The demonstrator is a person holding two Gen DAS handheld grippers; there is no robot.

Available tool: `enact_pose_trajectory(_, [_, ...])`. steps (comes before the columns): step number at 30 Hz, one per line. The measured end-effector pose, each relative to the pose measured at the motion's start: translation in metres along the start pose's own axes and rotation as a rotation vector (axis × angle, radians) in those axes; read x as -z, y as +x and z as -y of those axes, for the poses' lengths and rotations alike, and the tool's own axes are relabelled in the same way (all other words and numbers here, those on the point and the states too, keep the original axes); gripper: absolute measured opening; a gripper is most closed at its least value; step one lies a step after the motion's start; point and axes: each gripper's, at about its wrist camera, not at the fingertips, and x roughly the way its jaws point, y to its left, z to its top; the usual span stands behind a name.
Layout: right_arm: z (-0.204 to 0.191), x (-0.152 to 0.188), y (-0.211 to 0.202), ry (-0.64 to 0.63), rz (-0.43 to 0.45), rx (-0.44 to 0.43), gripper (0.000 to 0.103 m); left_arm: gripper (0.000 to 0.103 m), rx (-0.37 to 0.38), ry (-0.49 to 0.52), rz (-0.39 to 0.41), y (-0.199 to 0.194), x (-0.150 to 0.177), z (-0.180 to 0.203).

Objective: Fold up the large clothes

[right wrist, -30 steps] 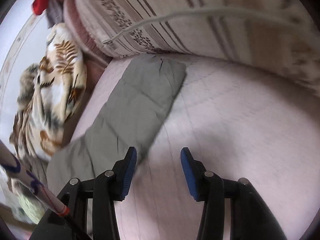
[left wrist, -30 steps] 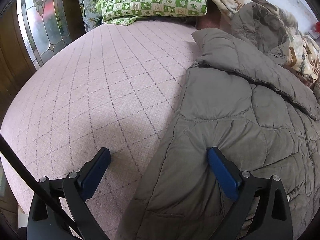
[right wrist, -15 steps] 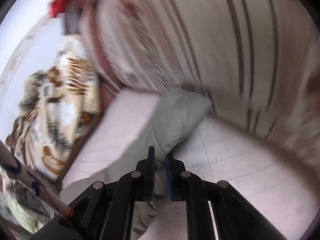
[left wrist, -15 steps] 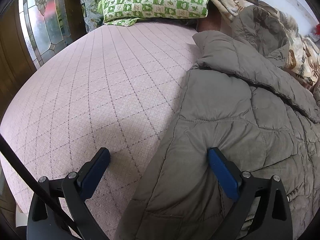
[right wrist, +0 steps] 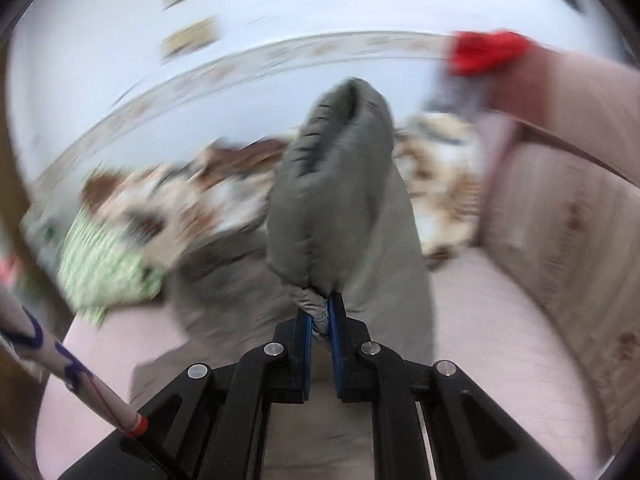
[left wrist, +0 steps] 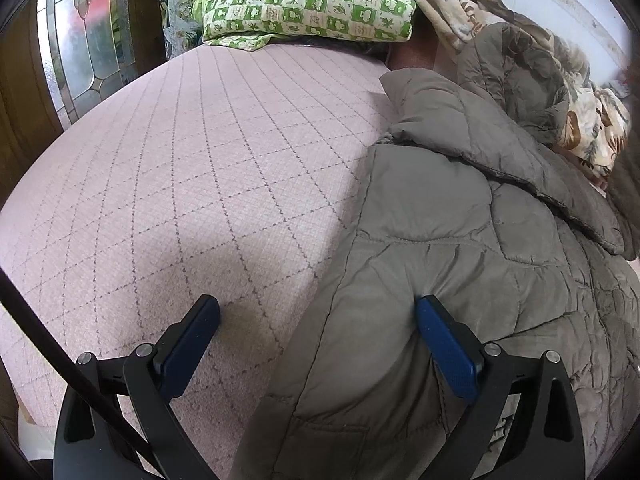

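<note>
A grey-olive quilted jacket lies spread on the pink quilted bed. My left gripper is open, low over the jacket's left edge; one blue finger pad presses on the jacket, the other pad rests on the bed. My right gripper is shut on the jacket's sleeve, which stands lifted and folded over above the fingers. The right wrist view is blurred.
A green checkered pillow lies at the head of the bed. A leaf-print blanket is bunched behind the jacket. A glass-panelled door stands left. A striped pink cushion and a red cloth are at the right.
My right gripper closed on the sleeve, lifted it off the bed and swung it up toward the jacket body. The left gripper stayed open and barely moved.
</note>
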Motion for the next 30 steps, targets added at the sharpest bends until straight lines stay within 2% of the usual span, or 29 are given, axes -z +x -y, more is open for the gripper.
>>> enact_pose_trajectory(4, [-0.117,0.053,0.048,-0.153,-0.122,-0.092,0.009,0.098,0.035,-0.017,-0.012,-0.004,-0.003,-0.004])
enact_pose_trajectory(7, [-0.178,0.107,0.088,-0.246,-0.221,-0.123,0.008,0.098,0.069,-0.041,-0.015,-0.01,-0.004,-0.01])
enact_pose_trajectory(11, [-0.223,0.181,0.133,-0.379,-0.308,-0.079,0.008,0.098,0.072,-0.088,0.013,-0.023,-0.007,-0.024])
enact_pose_trajectory(15, [-0.24,0.224,0.153,-0.496,-0.339,0.003,0.013,0.098,0.089,-0.144,0.025,-0.036,-0.009,-0.041])
enact_pose_trajectory(17, [-0.244,0.23,0.145,-0.556,-0.338,0.008,0.029,0.098,0.099,-0.17,0.032,-0.043,-0.01,-0.049])
enact_pose_trajectory(19, [-0.244,0.225,0.129,-0.562,-0.331,-0.037,0.061,0.098,0.102,-0.188,0.036,-0.047,-0.01,-0.056])
enact_pose_trajectory(21, [-0.241,0.214,0.103,-0.556,-0.288,-0.067,0.071,0.098,0.101,-0.199,0.04,-0.051,-0.012,-0.06])
enact_pose_trajectory(22, [-0.238,0.208,0.09,-0.55,-0.271,-0.098,0.072,0.098,0.098,-0.2,0.042,-0.051,-0.013,-0.06])
enact_pose_trajectory(24, [-0.238,0.2,0.077,-0.544,-0.242,-0.114,0.072,0.098,0.091,-0.196,0.043,-0.052,-0.013,-0.06])
enact_pose_trajectory(26, [-0.239,0.191,0.076,-0.543,-0.212,-0.089,0.071,0.098,0.09,-0.183,0.037,-0.052,-0.013,-0.058])
enact_pose_trajectory(27, [-0.239,0.187,0.082,-0.537,-0.209,-0.069,0.06,0.098,0.09,-0.176,0.035,-0.052,-0.012,-0.057])
enact_pose_trajectory(28, [-0.239,0.184,0.091,-0.519,-0.215,-0.041,0.042,0.098,0.088,-0.169,0.035,-0.052,-0.012,-0.056])
enact_pose_trajectory(30, [-0.236,0.179,0.117,-0.451,-0.251,0.004,0.028,0.098,0.083,-0.158,0.042,-0.053,-0.013,-0.056])
